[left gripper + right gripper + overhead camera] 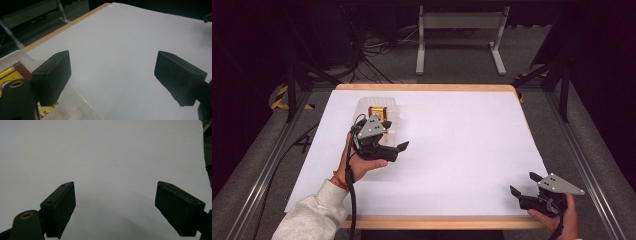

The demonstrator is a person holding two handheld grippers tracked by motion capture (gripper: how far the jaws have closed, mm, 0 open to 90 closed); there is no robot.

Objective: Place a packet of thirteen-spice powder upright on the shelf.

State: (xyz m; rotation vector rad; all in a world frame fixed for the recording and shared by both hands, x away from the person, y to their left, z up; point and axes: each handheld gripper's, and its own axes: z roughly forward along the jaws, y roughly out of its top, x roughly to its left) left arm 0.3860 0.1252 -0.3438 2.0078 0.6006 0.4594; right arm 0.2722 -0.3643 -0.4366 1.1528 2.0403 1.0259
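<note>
One clear plastic container (379,111) lies on the white surface (452,145) toward its far left part, a short way in from the wooden far edge. Its long axis runs roughly from the near side to the far side of the surface, with a slight lean. Inside it sits one yellow and red packet (378,112); the print on it is too small to read. In the left gripper view the container (75,107) fills the lower left corner, its rim passing under the gripper's left jaw, with the packet (11,73) behind that jaw.

The left hand-held gripper (394,142) hangs just at the near right corner of the container, its jaws spread wide with nothing between them, pointing right and a little away from the person, past the container and over bare surface. The left hand (359,162) grips its body from below, the wrist bent, a light sleeve (312,215) coming in from the bottom edge.

The right hand-held gripper (523,184) is well apart from the container, at the near right corner of the surface, jaws likewise wide apart and empty, pointing left and slightly away. The right hand (557,215) holds it low by the surface's near edge.

Counted: two hand-held grippers, one container, one packet.
</note>
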